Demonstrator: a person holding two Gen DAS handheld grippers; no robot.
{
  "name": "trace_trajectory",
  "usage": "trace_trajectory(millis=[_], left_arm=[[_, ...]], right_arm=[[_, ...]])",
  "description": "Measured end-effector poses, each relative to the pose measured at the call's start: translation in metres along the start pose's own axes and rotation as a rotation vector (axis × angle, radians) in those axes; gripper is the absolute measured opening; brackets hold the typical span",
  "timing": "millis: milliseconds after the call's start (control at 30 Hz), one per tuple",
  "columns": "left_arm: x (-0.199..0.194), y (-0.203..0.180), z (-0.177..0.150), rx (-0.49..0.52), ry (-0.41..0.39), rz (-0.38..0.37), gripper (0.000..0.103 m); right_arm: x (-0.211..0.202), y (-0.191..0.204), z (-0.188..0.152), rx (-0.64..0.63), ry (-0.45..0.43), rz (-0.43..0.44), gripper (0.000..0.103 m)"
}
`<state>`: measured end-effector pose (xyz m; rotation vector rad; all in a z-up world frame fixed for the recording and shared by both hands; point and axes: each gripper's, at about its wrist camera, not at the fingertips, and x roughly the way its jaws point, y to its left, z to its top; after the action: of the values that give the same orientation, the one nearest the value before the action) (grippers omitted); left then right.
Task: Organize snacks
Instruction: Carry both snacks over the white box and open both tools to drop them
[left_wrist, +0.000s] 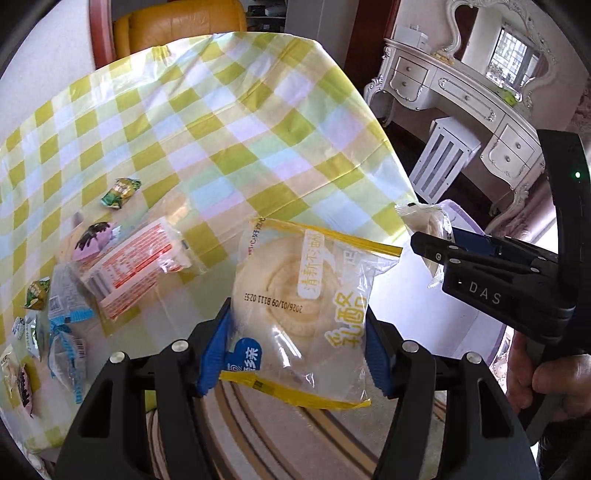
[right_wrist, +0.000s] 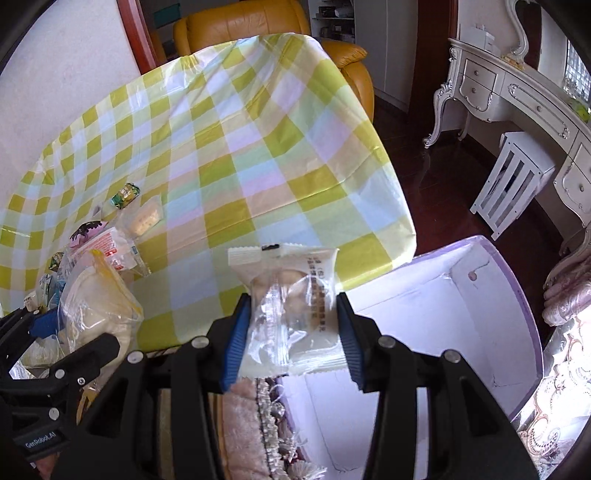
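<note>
My left gripper (left_wrist: 299, 354) is shut on a round bread in a clear bag with yellow edges (left_wrist: 306, 306), held above the table's near edge. My right gripper (right_wrist: 288, 343) is shut on a small white-wrapped pastry packet (right_wrist: 288, 314), held over the near rim of the open white box with a lilac rim (right_wrist: 443, 314). The right gripper (left_wrist: 443, 254) with its packet (left_wrist: 428, 225) also shows at the right of the left wrist view. The left gripper's bread bag (right_wrist: 99, 306) shows at the left of the right wrist view. Several loose snacks (left_wrist: 136, 266) lie at the table's left.
The table wears a yellow-green checked cloth (left_wrist: 229, 122). Small candies (left_wrist: 120, 192) and packets (left_wrist: 66, 332) lie at its left edge. A yellow armchair (right_wrist: 258, 26) stands behind. A white dresser (left_wrist: 461, 92) and white stool (right_wrist: 513, 177) stand to the right.
</note>
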<state>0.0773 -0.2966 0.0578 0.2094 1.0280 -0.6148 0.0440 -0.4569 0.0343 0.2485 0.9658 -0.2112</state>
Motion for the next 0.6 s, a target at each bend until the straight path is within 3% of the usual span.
trace_trajectory(millis=[300, 600], left_arm=[[0.069, -0.089, 0.015, 0.119, 0.148, -0.127, 0.062], [0.119, -0.112, 0.017, 0.13, 0.31, -0.174, 0.063]], right_arm=[[0.02, -0.101, -0.025, 0.141, 0.045, -0.141, 0.046], [0.049, -0.145, -0.053, 0.221, 0.131, -0.204, 0.05]])
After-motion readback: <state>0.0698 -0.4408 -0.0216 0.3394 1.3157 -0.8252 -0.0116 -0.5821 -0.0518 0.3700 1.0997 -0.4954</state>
